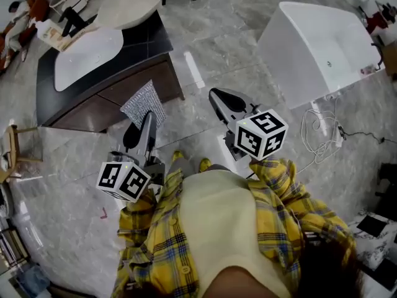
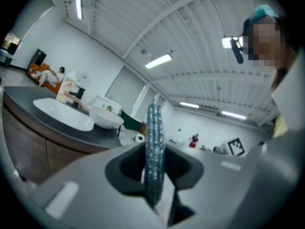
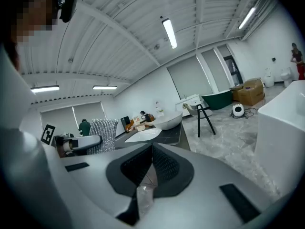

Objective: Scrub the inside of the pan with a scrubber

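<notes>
No pan shows in any view. In the head view, I hold both grippers up in front of the person's yellow plaid shirt. My left gripper (image 1: 142, 125) is shut on a silver, glittery scrubber (image 1: 144, 103), which sticks up past the fingertips. The left gripper view shows that scrubber (image 2: 154, 151) edge-on, clamped between the jaws of the left gripper (image 2: 153, 175). My right gripper (image 1: 219, 98) is shut with nothing in it; its ribbed pads meet in the right gripper view (image 3: 152, 159). That view also shows the scrubber (image 3: 104, 133) off to the left.
A dark counter (image 1: 139, 45) with a white sink basin (image 1: 87, 61) and a round bowl basin (image 1: 127, 5) stands ahead on the left. A white bathtub (image 1: 316, 48) sits to the right, with a coiled cable (image 1: 319, 135) on the marble floor. People sit far left.
</notes>
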`<state>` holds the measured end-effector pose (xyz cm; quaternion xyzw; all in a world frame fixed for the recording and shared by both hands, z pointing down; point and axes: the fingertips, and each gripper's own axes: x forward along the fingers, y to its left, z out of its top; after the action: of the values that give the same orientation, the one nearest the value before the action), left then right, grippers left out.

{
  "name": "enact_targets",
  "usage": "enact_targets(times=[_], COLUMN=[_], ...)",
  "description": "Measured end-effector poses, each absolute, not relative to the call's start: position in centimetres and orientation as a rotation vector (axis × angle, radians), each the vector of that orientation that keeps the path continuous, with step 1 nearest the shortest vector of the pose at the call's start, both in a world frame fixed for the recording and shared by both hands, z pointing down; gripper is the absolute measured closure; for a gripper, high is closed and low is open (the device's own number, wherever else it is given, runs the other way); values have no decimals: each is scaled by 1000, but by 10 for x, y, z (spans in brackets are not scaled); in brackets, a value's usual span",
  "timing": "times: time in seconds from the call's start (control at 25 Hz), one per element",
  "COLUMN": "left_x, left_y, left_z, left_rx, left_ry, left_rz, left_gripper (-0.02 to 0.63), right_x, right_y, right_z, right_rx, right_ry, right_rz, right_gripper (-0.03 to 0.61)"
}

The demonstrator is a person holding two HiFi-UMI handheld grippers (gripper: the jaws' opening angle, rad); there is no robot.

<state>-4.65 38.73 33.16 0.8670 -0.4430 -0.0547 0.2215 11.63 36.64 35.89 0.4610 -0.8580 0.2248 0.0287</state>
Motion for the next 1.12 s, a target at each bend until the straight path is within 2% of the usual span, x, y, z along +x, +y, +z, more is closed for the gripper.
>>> enact_targets(times=[0.44,1.12], left_x=[-60,-107], left_y=[336,205], left_z=[342,344], left_rx=[2366,2360], left_ry=[-1260,-1208], left_rz=[-147,-147], left_gripper=[534,535], right_x=[106,38], right_y=[333,207], right_z=[375,372], right_rx=[1375,1298], right_ry=[-2623,-2593], right_rz=[708,700], right_gripper=[563,563])
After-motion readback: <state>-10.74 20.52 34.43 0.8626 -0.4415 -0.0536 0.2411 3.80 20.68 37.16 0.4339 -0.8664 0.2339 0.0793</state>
